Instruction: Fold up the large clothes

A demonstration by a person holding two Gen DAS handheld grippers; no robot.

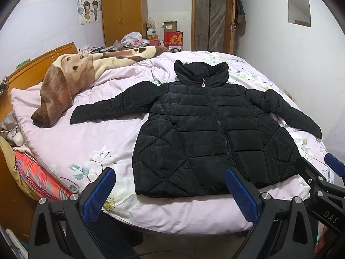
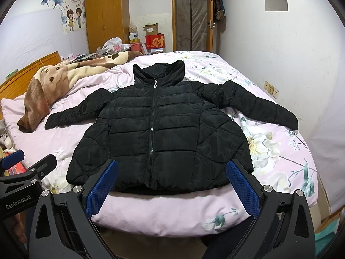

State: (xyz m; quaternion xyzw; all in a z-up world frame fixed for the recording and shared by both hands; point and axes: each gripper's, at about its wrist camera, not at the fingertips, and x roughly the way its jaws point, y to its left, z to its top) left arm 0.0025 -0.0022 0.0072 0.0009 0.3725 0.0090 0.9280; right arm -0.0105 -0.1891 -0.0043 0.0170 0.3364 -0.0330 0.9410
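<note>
Pink floral bedding (image 1: 71,142) carries a black puffer jacket (image 1: 207,133), zipped, face up, sleeves spread wide. From left to right, the left gripper (image 1: 170,194) and right gripper (image 2: 172,192) hover at the hem, both spread and empty. Folding seems not yet begun; the next move likely calls for pinching a sleeve and bringing it across the chest.

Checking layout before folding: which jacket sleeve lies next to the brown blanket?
The left sleeve, stretched toward the headboard side; its cuff ends near the brown blanket. The right sleeve points toward the bare wall.

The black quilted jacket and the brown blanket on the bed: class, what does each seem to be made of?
Black quilted jacket: probably padded synthetic shell, judging by its faint sheen and puffy stitched panels. Brown and cream blanket: looks like plush fleece, with a soft, matte, fuzzy surface.
</note>
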